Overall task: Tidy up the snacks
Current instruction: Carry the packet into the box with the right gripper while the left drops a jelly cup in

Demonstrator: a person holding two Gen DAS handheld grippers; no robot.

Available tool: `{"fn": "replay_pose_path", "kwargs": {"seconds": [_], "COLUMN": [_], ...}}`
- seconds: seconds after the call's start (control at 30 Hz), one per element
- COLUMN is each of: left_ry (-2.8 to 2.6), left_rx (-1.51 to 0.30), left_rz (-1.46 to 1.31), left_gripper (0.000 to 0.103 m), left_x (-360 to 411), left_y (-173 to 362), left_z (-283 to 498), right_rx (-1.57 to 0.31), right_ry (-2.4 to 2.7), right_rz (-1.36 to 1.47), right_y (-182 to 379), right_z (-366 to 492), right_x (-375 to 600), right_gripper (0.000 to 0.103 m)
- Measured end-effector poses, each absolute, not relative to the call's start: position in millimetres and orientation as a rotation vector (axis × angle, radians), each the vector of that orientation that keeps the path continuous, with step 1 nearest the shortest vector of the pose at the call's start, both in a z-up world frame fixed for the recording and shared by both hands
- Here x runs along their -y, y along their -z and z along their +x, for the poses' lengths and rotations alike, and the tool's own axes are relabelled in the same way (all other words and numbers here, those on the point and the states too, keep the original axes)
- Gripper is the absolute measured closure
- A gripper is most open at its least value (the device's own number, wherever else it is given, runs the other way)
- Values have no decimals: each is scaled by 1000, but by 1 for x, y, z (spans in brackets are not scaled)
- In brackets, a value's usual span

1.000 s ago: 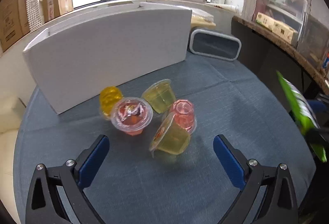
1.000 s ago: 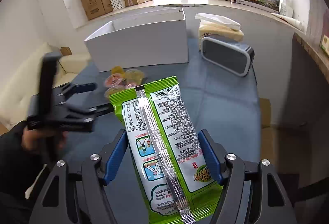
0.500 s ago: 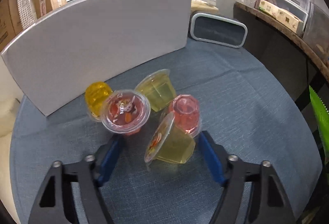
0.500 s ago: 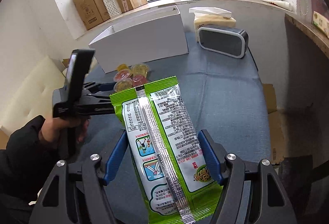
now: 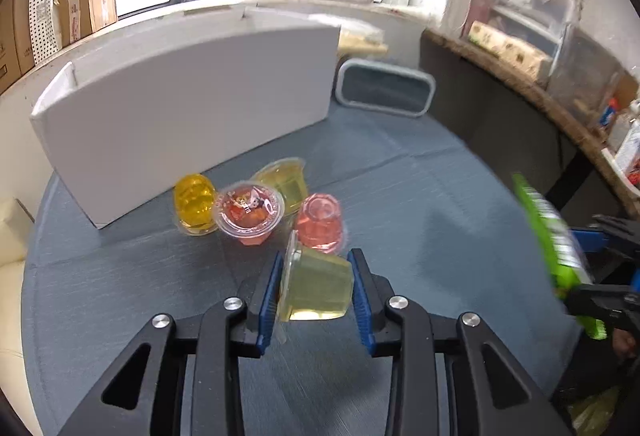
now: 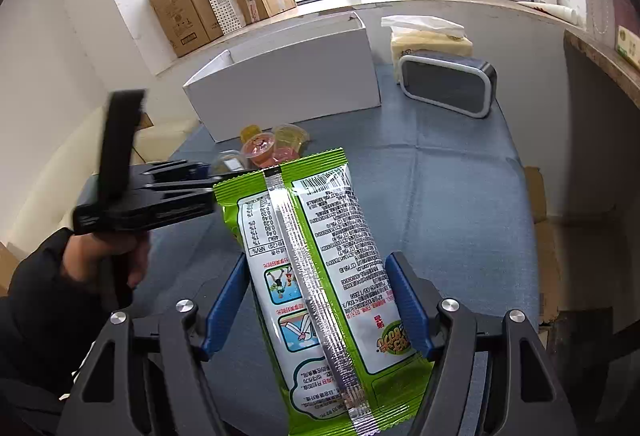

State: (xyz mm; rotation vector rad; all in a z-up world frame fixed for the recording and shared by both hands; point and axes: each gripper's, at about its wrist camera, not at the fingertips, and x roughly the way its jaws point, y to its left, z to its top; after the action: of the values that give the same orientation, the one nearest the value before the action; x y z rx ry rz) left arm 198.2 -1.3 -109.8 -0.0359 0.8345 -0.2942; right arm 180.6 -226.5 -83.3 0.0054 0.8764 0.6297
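Left tongs (image 5: 316, 264) clamped on a pale yellow jelly cup (image 5: 318, 290). Cup held on its side, foil lid against the left pad, base against the right. Cannot tell whether it hangs clear of the bench (image 5: 420, 220) or touches it.

Right tongs (image 6: 316, 264) closed on a green snack packet (image 6: 332, 236), gripped across its width. Long axis of the packet along the fingers, free end pointing toward the white box (image 6: 288, 83).

Four more cups on the bench, close in front of the white box (image 5: 188, 95):
- amber cup (image 5: 194, 203), nearest the box wall
- red cup (image 5: 248, 211), lid up, touching the amber one
- second pale cup (image 5: 284, 179), tipped, behind the red one
- pink cup (image 5: 320, 218), upside down, farthest of the four from the box and just ahead of the gripped cup

Deciding relation: box straight ahead of the left tongs and a little to their left, long side running across the view, open top above the level of the cup. Left tongs near its front wall, with only the cluster between; right tongs well back from it. Probably calls for a lift over the four cups and the front wall before release. Likely snag: the pink cup, nearly touching the held one.
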Motion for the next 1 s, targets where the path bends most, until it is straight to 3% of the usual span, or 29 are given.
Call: {"fn": "replay_pose_path", "kwargs": {"seconds": [0.47, 0.73, 1.0], "left_ry": [268, 138, 69], "left_rx": [-631, -565, -613], "left_rz": [-87, -53, -59], "left_gripper": [67, 67, 67], "left_x": [-44, -91, -124], "left_y": [17, -23, -7], "left_z": [184, 242, 322], "right_rx": [-774, -716, -698], "right_ry": [-673, -601, -486], "right_rz": [-74, -100, -98], "right_y": [29, -9, -20], "right_z": [227, 305, 401], "right_x": [163, 108, 46], "right_gripper": [29, 29, 29]}}
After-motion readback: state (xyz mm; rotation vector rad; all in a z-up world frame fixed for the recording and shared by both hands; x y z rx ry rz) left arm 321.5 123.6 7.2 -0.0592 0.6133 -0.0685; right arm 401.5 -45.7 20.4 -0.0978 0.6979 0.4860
